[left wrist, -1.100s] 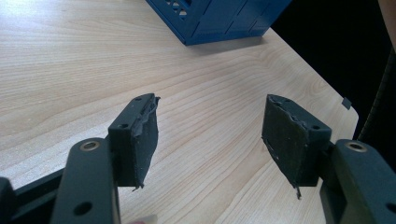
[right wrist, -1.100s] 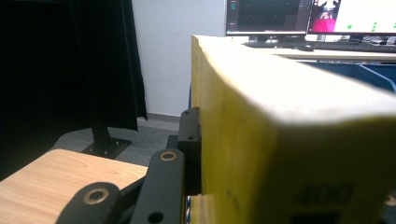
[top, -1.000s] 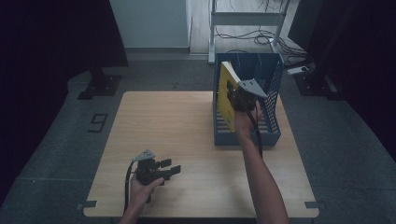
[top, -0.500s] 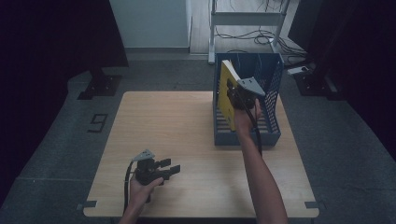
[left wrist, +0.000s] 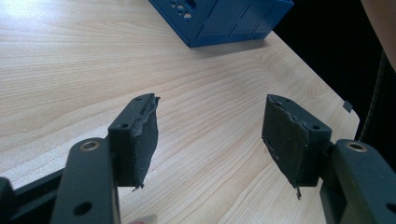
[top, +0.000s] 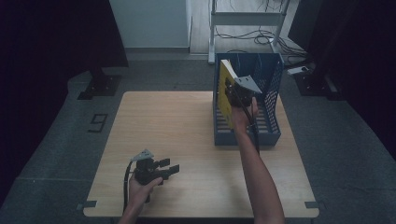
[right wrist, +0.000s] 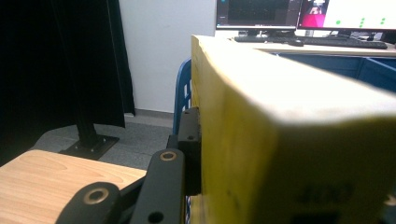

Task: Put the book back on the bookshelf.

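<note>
Slotting book (top: 226,93) into rack (top: 271,109): right tongs (top: 229,89) clamped on it, left tongs (top: 169,166) open, empty; next lower, release.

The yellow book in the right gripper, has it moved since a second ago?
No. The yellow book sits at the same spot against the blue rack's left wall, tilted the same way.

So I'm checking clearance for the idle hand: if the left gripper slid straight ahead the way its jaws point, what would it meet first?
Probably nothing on the table: the left gripper, jaws open and empty, aims across bare wood toward the edge, passing beside the blue rack. Depth is hard to judge.
</note>
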Available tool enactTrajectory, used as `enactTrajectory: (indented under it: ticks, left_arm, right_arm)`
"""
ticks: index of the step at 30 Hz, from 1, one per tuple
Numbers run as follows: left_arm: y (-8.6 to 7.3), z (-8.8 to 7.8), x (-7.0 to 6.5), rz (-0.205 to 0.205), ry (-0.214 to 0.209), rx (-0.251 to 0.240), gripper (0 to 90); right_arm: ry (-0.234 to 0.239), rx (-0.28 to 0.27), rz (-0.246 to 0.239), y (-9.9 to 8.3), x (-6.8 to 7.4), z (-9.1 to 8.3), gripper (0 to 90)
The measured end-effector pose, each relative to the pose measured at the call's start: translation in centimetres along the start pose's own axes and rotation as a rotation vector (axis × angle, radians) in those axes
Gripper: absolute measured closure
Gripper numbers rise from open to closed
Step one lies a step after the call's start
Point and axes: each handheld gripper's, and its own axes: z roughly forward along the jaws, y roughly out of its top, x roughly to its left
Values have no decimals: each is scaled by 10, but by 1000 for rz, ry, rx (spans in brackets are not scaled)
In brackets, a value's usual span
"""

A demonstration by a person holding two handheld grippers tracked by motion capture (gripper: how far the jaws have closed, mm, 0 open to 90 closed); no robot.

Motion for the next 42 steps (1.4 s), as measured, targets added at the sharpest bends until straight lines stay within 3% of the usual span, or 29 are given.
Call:
enactTrajectory:
  ticks: [22,28,42]
  left_arm:
    - [1,-7,2,-6,4,-19,357]
    - [2,-11,4,-3,3,-25,354]
    - [0,-9,4,-4,6,-16,353]
  right_arm:
    - [-36,25,17,-10,2,23,740]
    - [-42,45,2,-18,5,32,740]
    - [-57,52,20,-30,5,41,740]
